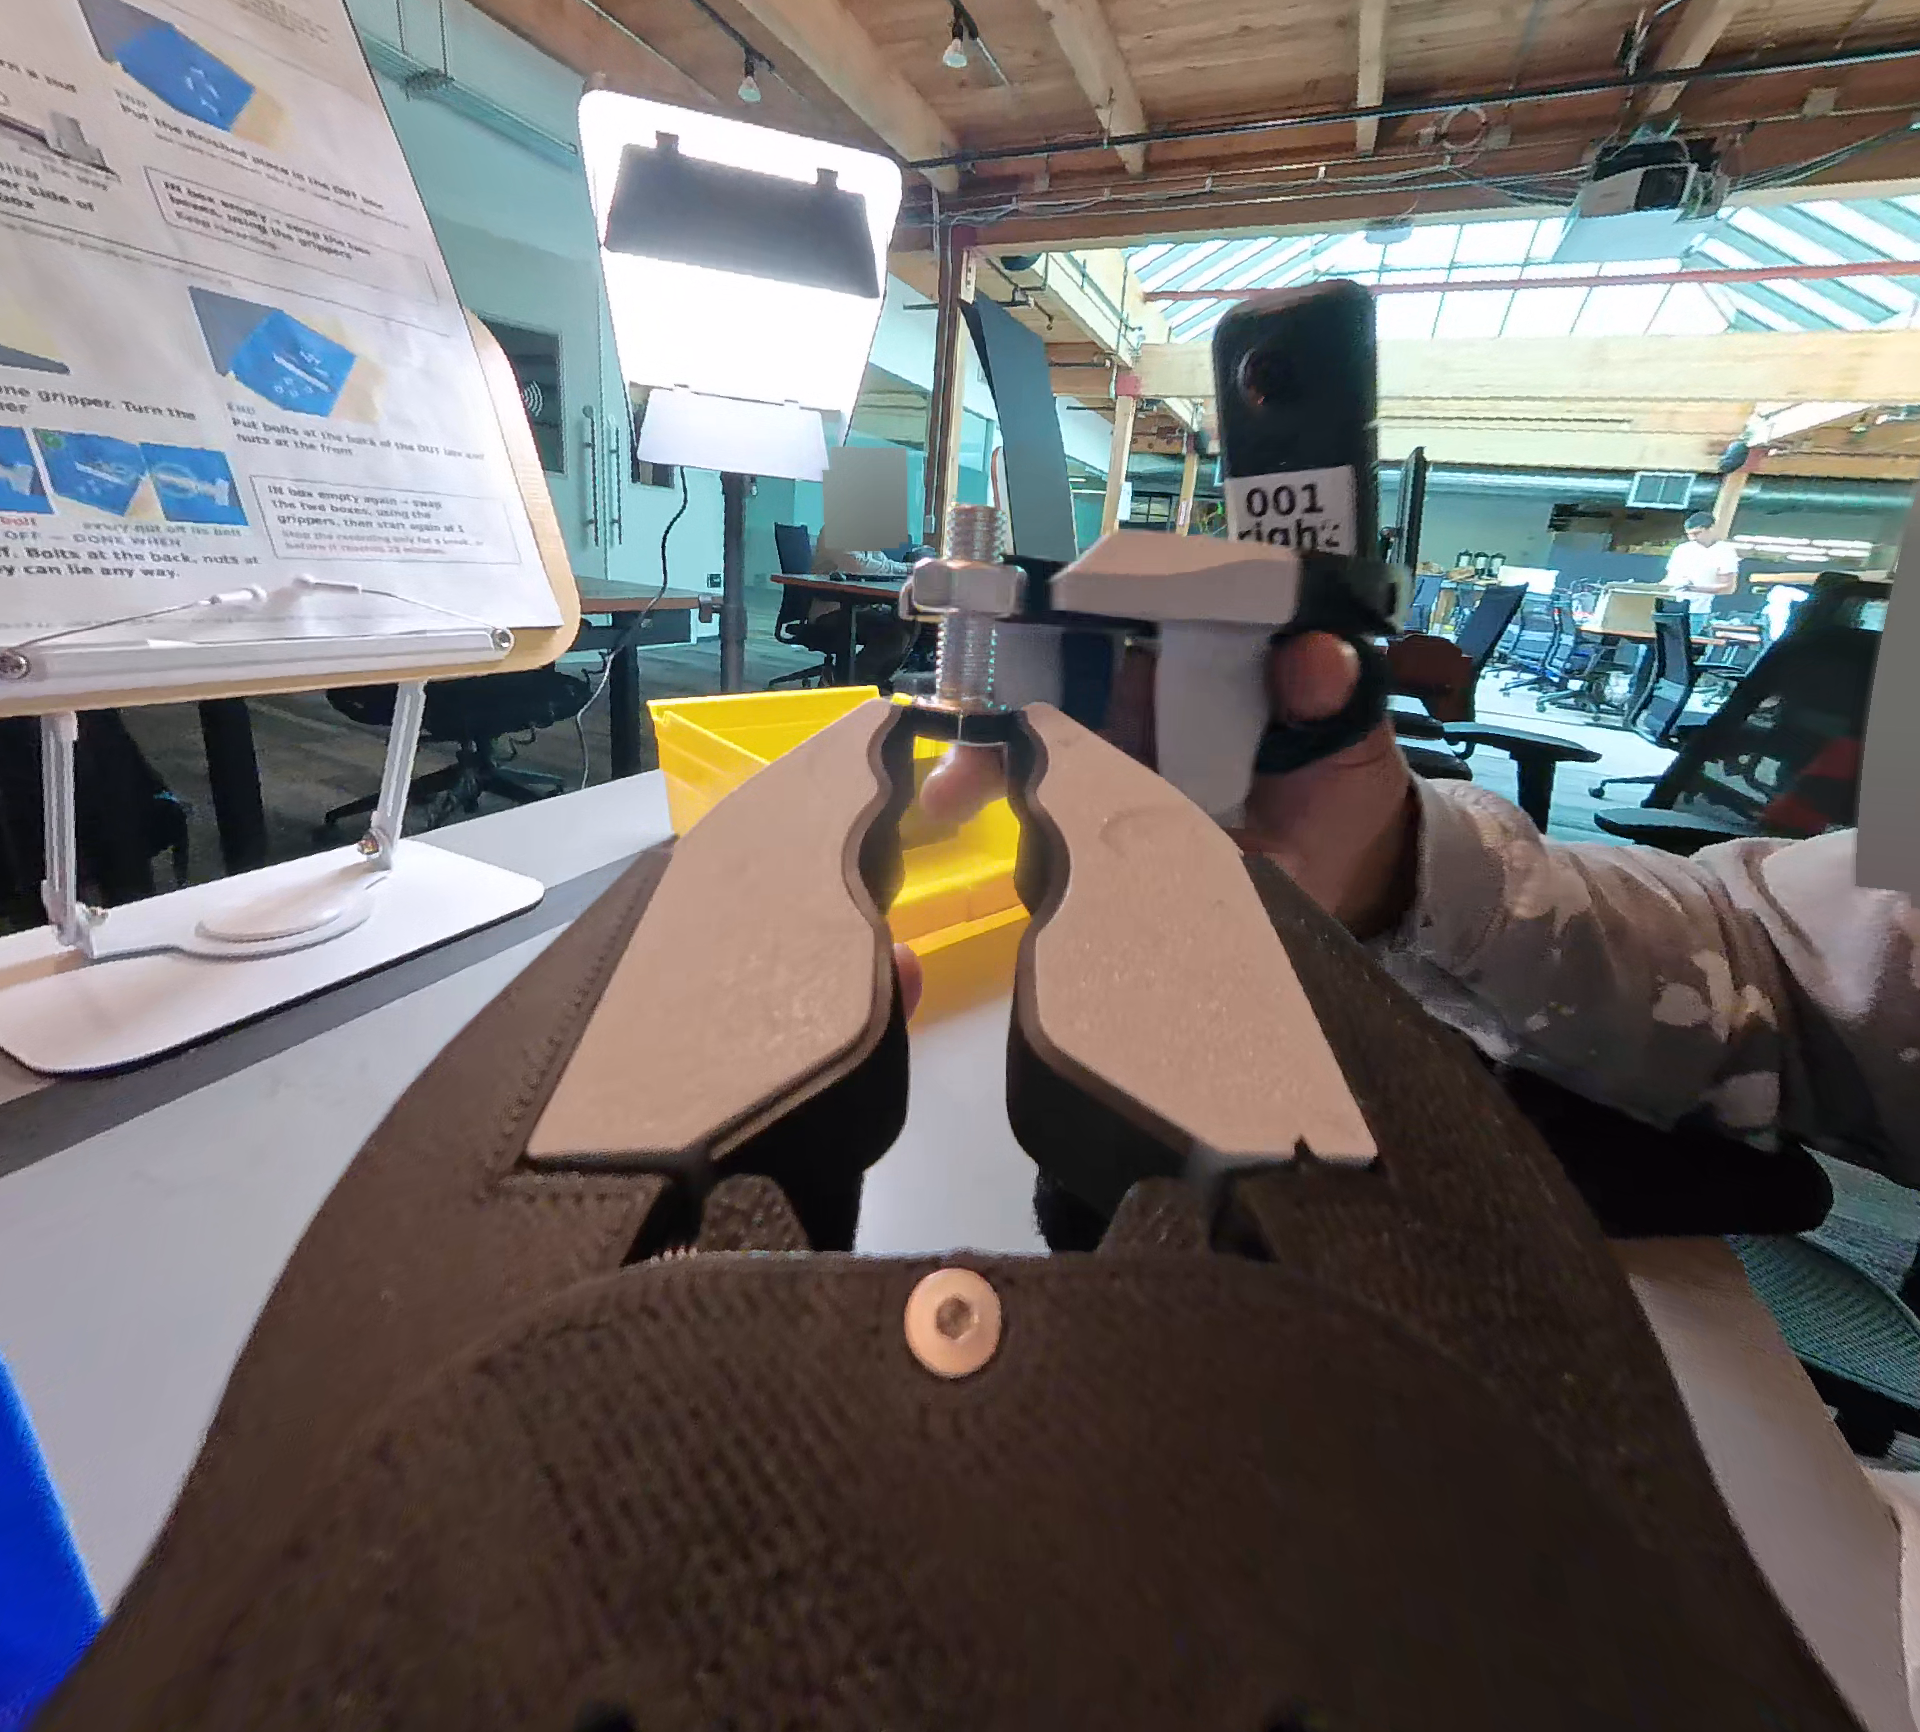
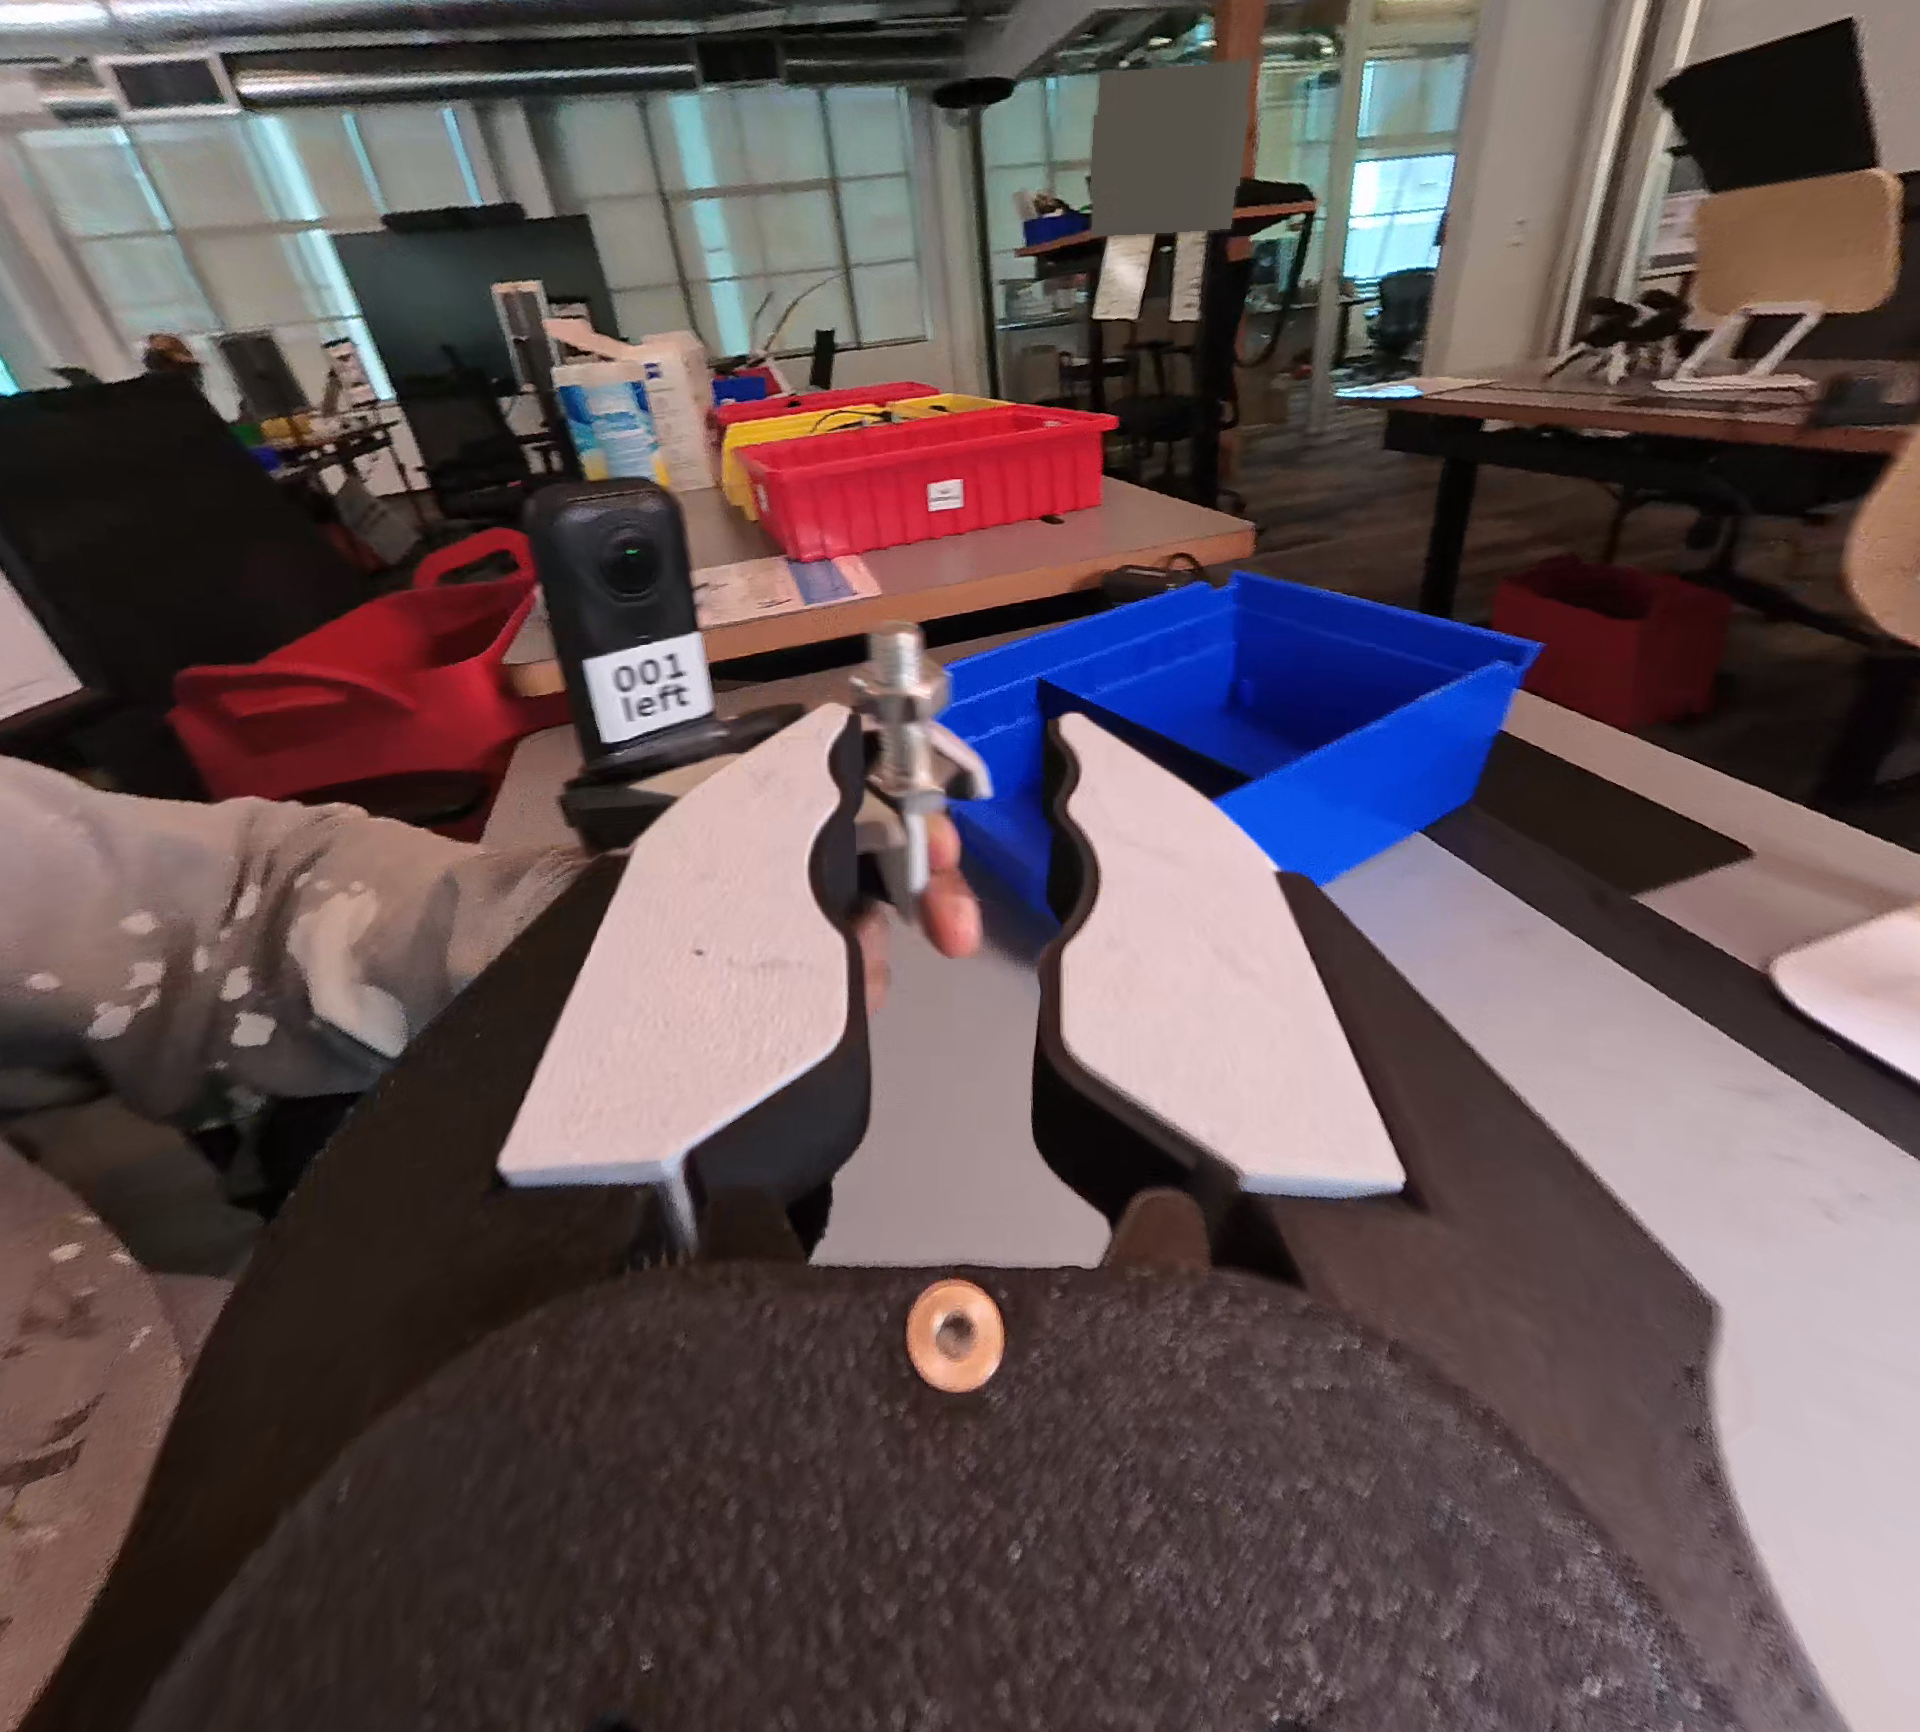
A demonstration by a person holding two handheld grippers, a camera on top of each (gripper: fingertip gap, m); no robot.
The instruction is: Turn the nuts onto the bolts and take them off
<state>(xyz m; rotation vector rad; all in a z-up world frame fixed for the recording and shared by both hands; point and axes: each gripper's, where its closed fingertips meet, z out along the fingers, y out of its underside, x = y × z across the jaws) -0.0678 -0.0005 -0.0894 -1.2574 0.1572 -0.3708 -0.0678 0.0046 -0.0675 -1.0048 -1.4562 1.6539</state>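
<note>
Stands the bolt (image 1: 966, 643) upright, thread pointing up, lifted above the grey table (image 1: 312, 1163). Carries the nut (image 1: 958, 586) partway up the thread, with turns showing above and below it. Pinches the bolt's head in the left gripper (image 1: 961, 732), closed narrow round it. Brings the right gripper (image 2: 958, 732) in at nut height, jaws spread — one finger against the nut, the other clear of it. Leaves a yellow bin (image 1: 748, 726) just behind, a blue bin (image 2: 1351, 747) beyond, and an instruction sheet (image 1: 208, 228) on its stand off to the side.
</note>
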